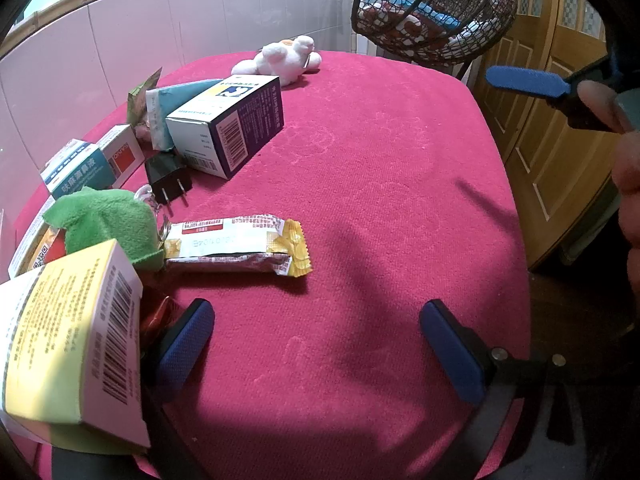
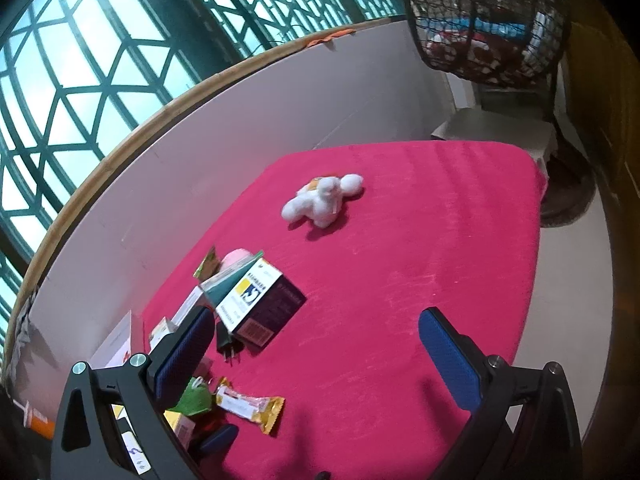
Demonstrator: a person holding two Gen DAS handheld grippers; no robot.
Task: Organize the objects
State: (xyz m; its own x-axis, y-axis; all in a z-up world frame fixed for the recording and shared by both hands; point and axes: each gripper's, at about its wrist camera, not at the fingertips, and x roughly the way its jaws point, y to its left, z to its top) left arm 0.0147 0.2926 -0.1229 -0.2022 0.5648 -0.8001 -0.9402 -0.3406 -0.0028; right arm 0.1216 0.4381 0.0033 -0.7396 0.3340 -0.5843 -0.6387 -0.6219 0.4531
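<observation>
My left gripper (image 1: 319,347) hangs open over the red tablecloth (image 1: 380,168) with nothing between its fingers. To its left lie a yellow-ended snack bar (image 1: 240,246), a green plush (image 1: 108,224) and a yellow and white box (image 1: 68,344) beside the left finger. Farther back are a black plug (image 1: 168,180), a purple box (image 1: 236,124) and a white plush (image 1: 280,58). My right gripper (image 2: 318,360) is open and empty, above the cloth. From there I see the white plush (image 2: 320,200), purple box (image 2: 260,304) and snack bar (image 2: 252,404).
Small medicine boxes (image 1: 76,168) and packets (image 1: 140,96) crowd the table's left edge by a tiled wall (image 1: 120,32). A wire basket (image 1: 432,12) holding items stands past the far corner. Wooden doors (image 1: 540,128) are on the right. A hand (image 1: 628,168) holds the right gripper.
</observation>
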